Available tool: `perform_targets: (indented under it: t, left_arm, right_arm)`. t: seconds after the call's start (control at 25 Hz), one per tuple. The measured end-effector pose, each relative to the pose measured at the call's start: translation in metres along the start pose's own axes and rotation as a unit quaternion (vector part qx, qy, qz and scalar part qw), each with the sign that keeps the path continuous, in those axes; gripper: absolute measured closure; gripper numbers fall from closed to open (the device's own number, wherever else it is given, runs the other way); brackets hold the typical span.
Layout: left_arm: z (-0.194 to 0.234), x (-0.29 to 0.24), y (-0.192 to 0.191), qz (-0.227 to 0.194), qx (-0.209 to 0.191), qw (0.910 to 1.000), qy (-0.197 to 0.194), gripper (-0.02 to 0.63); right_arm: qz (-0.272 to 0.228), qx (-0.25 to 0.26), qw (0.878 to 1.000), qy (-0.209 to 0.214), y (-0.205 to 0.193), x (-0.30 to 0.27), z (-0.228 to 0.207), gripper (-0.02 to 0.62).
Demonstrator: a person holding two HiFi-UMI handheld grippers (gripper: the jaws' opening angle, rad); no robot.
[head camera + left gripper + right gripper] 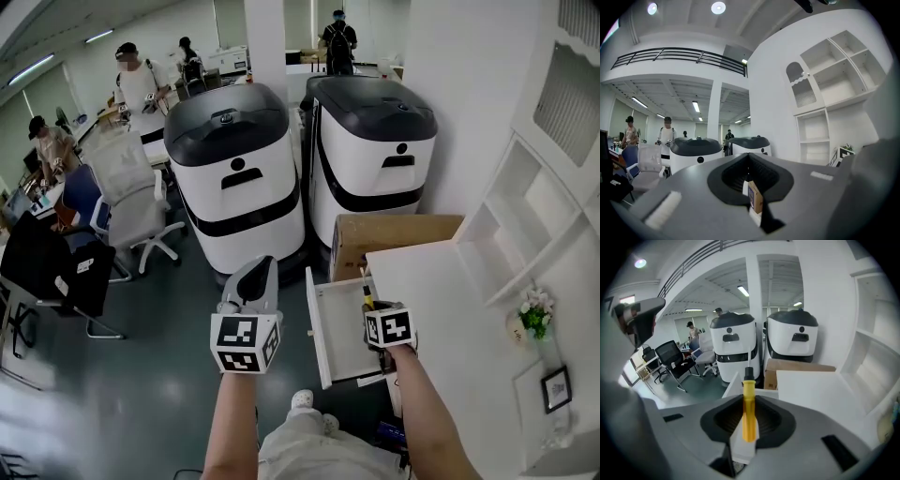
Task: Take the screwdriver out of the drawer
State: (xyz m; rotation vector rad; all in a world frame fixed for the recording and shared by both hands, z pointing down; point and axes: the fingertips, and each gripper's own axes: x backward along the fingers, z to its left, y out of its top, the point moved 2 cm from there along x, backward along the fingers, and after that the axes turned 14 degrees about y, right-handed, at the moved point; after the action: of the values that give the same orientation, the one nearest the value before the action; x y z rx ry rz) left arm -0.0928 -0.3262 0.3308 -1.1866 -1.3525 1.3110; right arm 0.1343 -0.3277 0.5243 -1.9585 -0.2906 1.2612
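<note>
— How far along is the job?

— By the look of it the main part is done. The right claw is pinching the screwdriver by its yellow handle, and in the head view the tool seems to sit above the open drawer, not down inside it. That is a judgement: from so steep an angle the gap between tool and drawer floor cannot be read for sure.

— Where is the tool relative to the claw?

— In the right gripper view the screwdriver runs straight up the middle of the right claw. The jaws press on the lower part of the handle from either side; the black collar and the thin metal shaft stick out past the fingertips, toward the top of the frame.

— And the other one?

— The left claw hangs at lower centre-left of the head view, well apart from the drawer. Its own view shows the left claw pressed together on nothing.

— What is left?

— Little, probably: carry the tool clear of the drawer, which stands pulled out beside the white tabletop. The task names no place to put it, and whether the drawer should be pushed in cannot be told
</note>
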Motion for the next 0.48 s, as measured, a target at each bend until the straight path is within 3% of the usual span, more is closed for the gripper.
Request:
perform_targets:
  t: [0.48]
  left_arm:
    - [-0.013, 0.023, 0.040, -0.048, 0.004, 0.9988, -0.008, 0.597]
  right_arm:
    - [-0.120, 0.090, 0.989, -0.008, 0.055, 0.086, 0.035, 0.509]
